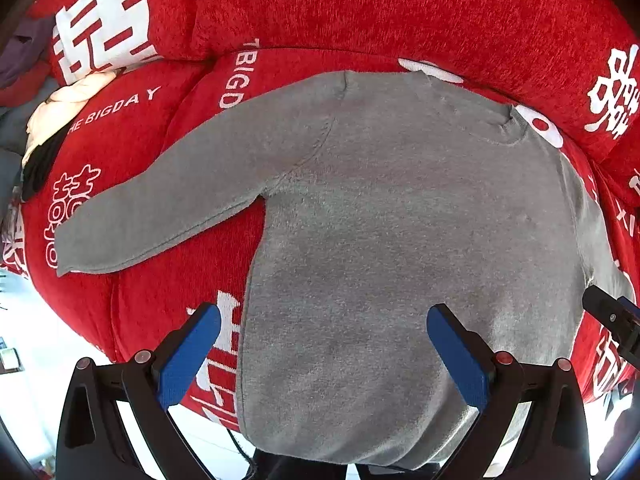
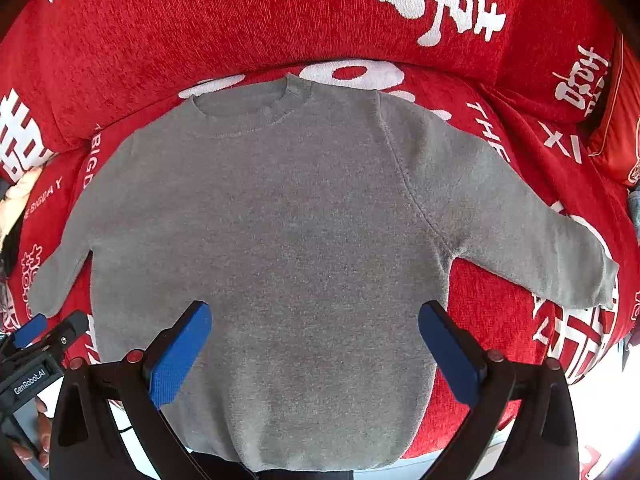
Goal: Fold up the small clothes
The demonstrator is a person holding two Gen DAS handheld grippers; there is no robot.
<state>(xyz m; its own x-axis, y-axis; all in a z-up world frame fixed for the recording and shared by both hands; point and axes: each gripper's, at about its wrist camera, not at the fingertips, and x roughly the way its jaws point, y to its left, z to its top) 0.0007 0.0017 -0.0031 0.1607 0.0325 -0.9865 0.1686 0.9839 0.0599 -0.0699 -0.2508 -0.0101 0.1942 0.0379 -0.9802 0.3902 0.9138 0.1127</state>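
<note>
So the little grey sweater is lying flat and unfolded on the red sofa cover, the one with the white lettering all over it. Neck hole is pointing toward the back cushion, hem is hanging just off the front edge of the seat, and both sleeves are sticking out to the sides, angled down a bit.

The left gripper is hovering over the sweater's lower left part with its blue fingers spread wide apart, not holding anything. One finger is sitting over the red cover just beside the sweater's edge, the other over the grey knit.

The right gripper is doing the same thing over the sweater's lower middle, jaws wide open, nothing in them.

There's a cream-colored bundle lying on the cover well off past the sweater's left sleeve, can't really tell what it is.
</note>
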